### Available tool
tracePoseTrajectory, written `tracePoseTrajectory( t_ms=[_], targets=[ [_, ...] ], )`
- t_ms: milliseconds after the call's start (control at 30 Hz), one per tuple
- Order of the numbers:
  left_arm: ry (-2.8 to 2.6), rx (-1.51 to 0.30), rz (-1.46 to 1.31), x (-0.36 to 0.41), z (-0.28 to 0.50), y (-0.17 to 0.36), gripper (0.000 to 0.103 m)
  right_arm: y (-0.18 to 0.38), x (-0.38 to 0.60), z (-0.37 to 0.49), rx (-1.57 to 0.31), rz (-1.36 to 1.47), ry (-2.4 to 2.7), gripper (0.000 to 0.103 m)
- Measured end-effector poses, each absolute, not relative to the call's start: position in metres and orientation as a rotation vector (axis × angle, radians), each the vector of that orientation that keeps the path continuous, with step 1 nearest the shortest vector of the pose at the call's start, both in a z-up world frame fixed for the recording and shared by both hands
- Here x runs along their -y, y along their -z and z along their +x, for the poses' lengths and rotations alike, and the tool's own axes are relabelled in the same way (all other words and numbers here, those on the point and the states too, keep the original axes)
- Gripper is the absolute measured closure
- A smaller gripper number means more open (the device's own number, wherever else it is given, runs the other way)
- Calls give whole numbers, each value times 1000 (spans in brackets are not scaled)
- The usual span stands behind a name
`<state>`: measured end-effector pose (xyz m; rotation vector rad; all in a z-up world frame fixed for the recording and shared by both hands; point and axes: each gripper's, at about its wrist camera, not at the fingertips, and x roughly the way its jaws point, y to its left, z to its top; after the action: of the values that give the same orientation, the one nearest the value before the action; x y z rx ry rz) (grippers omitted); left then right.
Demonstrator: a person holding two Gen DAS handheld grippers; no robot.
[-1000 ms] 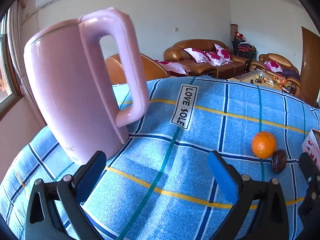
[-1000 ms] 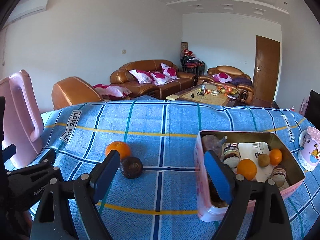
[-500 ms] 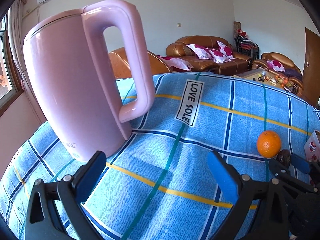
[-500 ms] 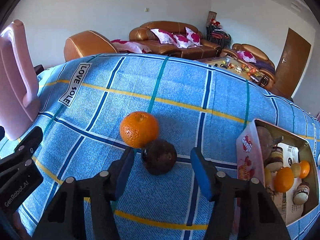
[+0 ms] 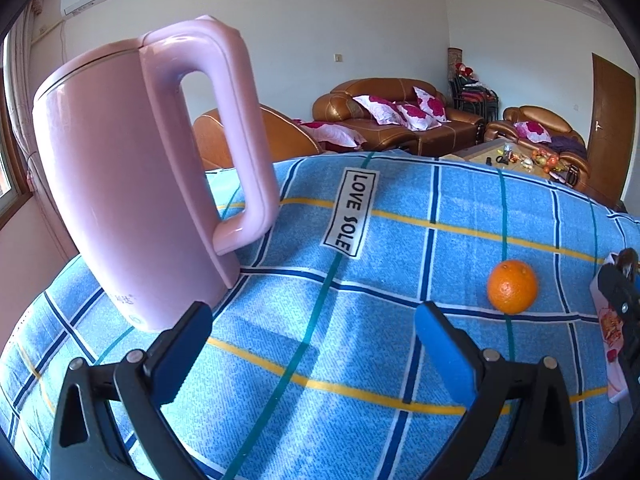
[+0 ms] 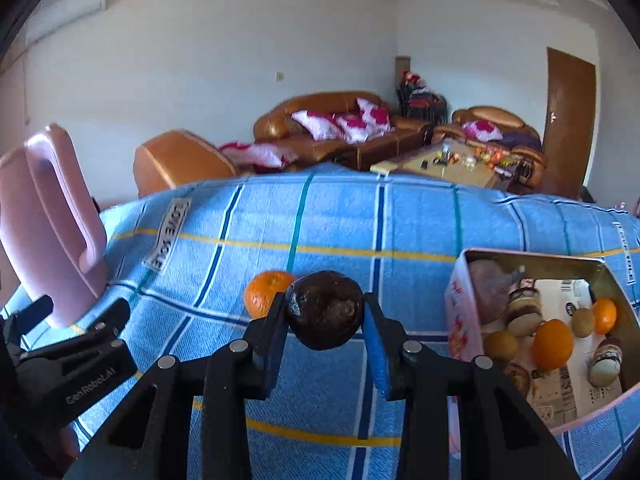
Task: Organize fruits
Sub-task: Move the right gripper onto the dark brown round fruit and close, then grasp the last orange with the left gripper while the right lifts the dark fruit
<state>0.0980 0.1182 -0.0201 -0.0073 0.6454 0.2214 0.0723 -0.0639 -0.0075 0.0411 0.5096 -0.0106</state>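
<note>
My right gripper [image 6: 325, 316] is shut on a dark brown round fruit [image 6: 326, 309] and holds it above the blue checked cloth. An orange [image 6: 266, 293] lies on the cloth just behind it to the left; it also shows in the left wrist view [image 5: 512, 287]. A pink tin box [image 6: 460, 312] at the right holds several oranges, small brown fruits and packets. My left gripper [image 5: 314, 334] is open and empty, low over the cloth beside the pink kettle [image 5: 132, 184]. The right gripper's tip with the fruit shows at the left wrist view's right edge [image 5: 624, 276].
The pink kettle [image 6: 52, 232] stands at the table's left end. The tablecloth [image 5: 360, 360] has a "LOVE SOLE" label [image 5: 352, 212]. Brown sofas [image 6: 340, 128] and a coffee table [image 6: 452, 164] lie beyond the table's far edge.
My right gripper closed on the dark fruit next to the orange and lifted it off the cloth, toward the tin box. The left gripper stayed open and shifted slightly.
</note>
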Motion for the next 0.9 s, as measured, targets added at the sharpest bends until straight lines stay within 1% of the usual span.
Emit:
tracePoseTrajectory(
  t_ms=[133,267,467,500,533,567,700,767,800,833,867,900],
  targets=[
    [-143,-661,-13,-108,99,21,0,0,65,64,-434,-21,69,65],
    [-73,-680,-15,-94,103,22,0,-3,82,72,-450,20,83,65],
    [17,-682,69,-55,122,12,2,-8,97,69,-425,69,120,65],
    [38,-691,71,-49,128,12,4,-9,99,67,-415,74,129,65],
    [64,-705,65,-44,133,12,9,-10,101,64,-407,80,137,65],
    [94,-719,53,-39,136,12,12,-11,104,64,-402,89,143,65],
    [131,-754,74,-14,153,18,14,-13,114,64,-396,127,166,64],
    [129,-773,106,-4,161,24,21,-12,118,65,-401,138,173,64],
    [132,-792,118,0,165,28,23,-12,119,66,-406,140,175,64],
    [128,-811,129,3,169,33,27,-11,120,67,-410,143,176,64],
    [121,-830,137,5,173,37,35,-11,120,68,-414,146,175,64],
    [125,-866,136,6,177,41,39,-10,119,69,-418,147,174,64]
  ],
)
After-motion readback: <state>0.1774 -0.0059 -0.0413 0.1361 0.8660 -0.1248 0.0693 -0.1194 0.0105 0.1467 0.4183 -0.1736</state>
